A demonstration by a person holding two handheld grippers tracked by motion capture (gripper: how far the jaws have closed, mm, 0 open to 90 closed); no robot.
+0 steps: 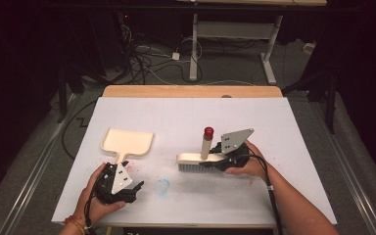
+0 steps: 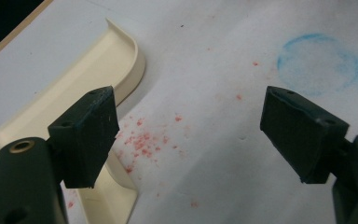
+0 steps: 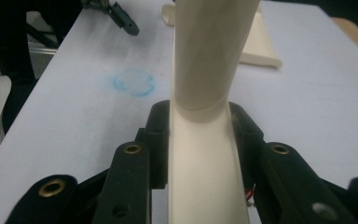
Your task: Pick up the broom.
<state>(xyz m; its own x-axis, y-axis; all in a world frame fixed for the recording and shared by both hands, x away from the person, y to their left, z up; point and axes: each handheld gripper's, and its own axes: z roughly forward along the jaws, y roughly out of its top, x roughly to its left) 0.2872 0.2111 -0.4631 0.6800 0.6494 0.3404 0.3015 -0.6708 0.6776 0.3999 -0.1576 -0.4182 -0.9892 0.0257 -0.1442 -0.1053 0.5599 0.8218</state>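
- Two tongs are at work over the white bench, one in each of the person's hands.
- Right tongs are clamped on the cream back of the brush, a black jaw pressed against each long side.
- From the brush, just ahead of those jaws, a round cream handle rises, with a red cap on top.
- Grey bristles sit under the brush back, down on the bench.
- Left tongs stand wide open with nothing between the jaws.
- Cream dustpan lies under and just beyond the left-hand jaw of those tongs, its handle running back beneath that jaw.
- Red crumbs are scattered on the bench between the open jaws, hard against the dustpan's edge.
- Beyond the other jaw of the left tongs a smudged blue ring marks the bench; it lies between the two tongs.
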